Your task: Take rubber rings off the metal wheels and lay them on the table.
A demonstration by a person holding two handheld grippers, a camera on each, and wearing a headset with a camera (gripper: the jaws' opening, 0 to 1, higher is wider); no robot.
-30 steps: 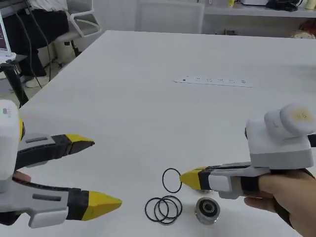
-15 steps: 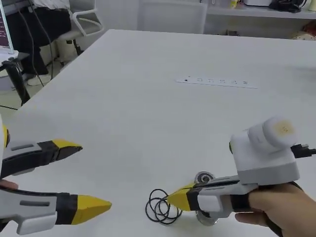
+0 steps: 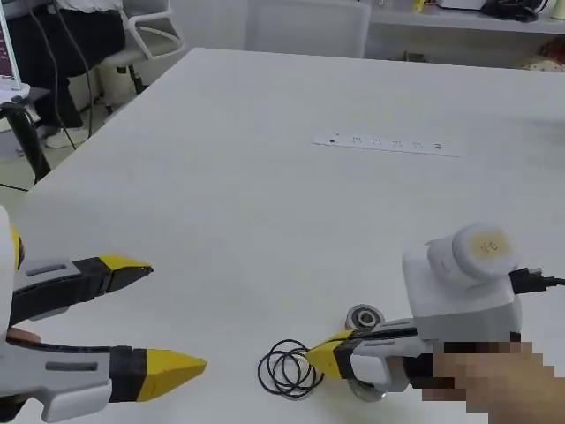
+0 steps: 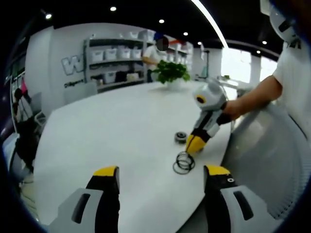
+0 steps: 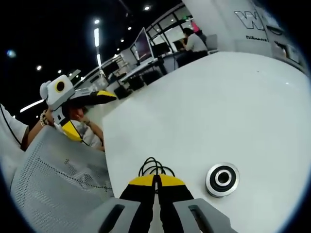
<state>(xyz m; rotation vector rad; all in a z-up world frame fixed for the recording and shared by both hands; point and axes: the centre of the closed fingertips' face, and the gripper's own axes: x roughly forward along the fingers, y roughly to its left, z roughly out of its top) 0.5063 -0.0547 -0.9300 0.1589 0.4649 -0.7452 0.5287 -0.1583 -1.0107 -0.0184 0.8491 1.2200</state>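
By the table [image 3: 265,194] edge: rubber rings [image 3: 288,372] beside metal wheel [image 3: 364,316].
Right gripper [image 3: 311,355] closed, tip touching the rings; left gripper [image 3: 177,315] gaping, empty.

A wide white desk [image 3: 265,194] spreads across the middle, with a white power strip [image 3: 386,145] lying toward its far side. A white chair [image 3: 150,40] stands at upper left. In the left gripper view, shelves [image 4: 112,63] line the far wall at upper left, a plant [image 4: 170,73] to their right, under round ceiling lights [image 4: 112,8].
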